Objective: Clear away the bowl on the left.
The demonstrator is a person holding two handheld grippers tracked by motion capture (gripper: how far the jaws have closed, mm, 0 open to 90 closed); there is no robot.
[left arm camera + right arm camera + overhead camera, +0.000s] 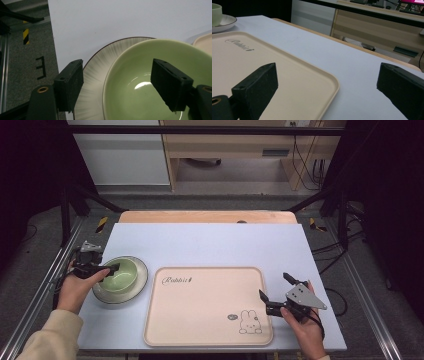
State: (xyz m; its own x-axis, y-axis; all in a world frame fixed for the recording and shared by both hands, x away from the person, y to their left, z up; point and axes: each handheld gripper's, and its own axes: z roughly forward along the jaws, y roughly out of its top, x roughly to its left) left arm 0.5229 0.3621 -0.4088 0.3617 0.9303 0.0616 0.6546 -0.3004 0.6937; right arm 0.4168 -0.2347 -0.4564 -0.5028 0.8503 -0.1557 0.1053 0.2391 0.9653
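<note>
The green bowl (121, 273) sits on a plate (138, 286) on the tabletop, left of the tray (207, 330); the left gripper (117, 85) has open jaws around its rim; it might tip; the right gripper (275, 291) is open, empty.

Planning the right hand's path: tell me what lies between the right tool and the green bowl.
In the high view, the beige tray spans the stretch between the right tool and the green bowl, which sits on a plate. The tray carries nothing.
</note>
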